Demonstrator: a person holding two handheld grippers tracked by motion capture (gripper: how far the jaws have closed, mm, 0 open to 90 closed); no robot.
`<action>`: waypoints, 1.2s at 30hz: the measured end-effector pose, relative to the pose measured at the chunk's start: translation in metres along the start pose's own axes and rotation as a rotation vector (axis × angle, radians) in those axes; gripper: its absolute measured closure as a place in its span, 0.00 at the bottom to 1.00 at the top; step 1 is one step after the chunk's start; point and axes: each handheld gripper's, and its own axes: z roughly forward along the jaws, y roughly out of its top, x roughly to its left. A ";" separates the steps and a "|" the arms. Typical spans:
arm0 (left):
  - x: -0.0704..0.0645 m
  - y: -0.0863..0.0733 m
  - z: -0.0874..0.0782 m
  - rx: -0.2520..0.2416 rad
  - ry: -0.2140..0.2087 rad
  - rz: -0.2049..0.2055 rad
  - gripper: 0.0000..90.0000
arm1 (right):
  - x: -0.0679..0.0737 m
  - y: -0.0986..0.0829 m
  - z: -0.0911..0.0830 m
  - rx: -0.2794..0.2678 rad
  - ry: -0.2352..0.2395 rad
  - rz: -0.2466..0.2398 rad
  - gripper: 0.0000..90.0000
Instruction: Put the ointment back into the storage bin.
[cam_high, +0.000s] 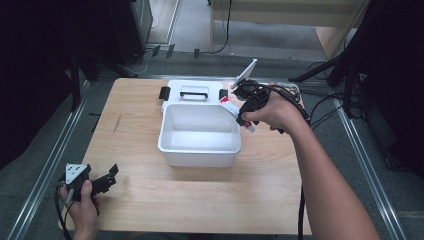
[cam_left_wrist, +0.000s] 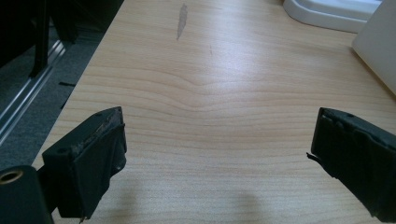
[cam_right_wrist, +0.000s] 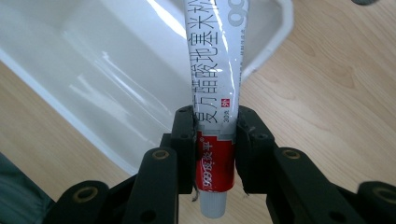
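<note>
The bench is a rectangular top of pale wood-grain laminate with rounded corners and a short dark scuff near its left edge. It stands on grey carpeted floor, with a metal rail running along each side. Dark stands and cables occupy the far right of the room, and a light wooden unit stands beyond the far edge.

At the near left corner of the bench, the left hand holds the left gripper low over the surface. Its jaws stand wide apart with nothing between them; the left gripper view shows bare wood grain in the gap. The jaw faces are matt black and worn at the edges.

At the bench centre sits a white plastic tub, rectangular, glossy, with a rolled rim. Its white lid lies flat just behind it, toward the far edge, fitted with black clips and a handle.

At the tub's far right corner, the right hand holds the right gripper. Its jaws are clamped on a tube near the cap end. The tube is a soft white cylinder with a red band, printed characters and a ribbed white cap; its flat tail reaches over the tub's rim.
</note>
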 end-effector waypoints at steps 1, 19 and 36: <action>0.000 0.000 0.000 0.001 -0.001 0.000 0.04 | 0.002 0.001 0.001 -0.004 0.007 -0.020 0.80; 0.000 0.000 0.000 0.000 -0.004 -0.002 0.04 | 0.031 0.010 0.027 -0.016 0.089 -0.428 0.80; 0.001 0.000 0.000 0.001 -0.006 -0.004 0.04 | 0.035 0.008 0.060 0.026 0.112 -0.587 0.80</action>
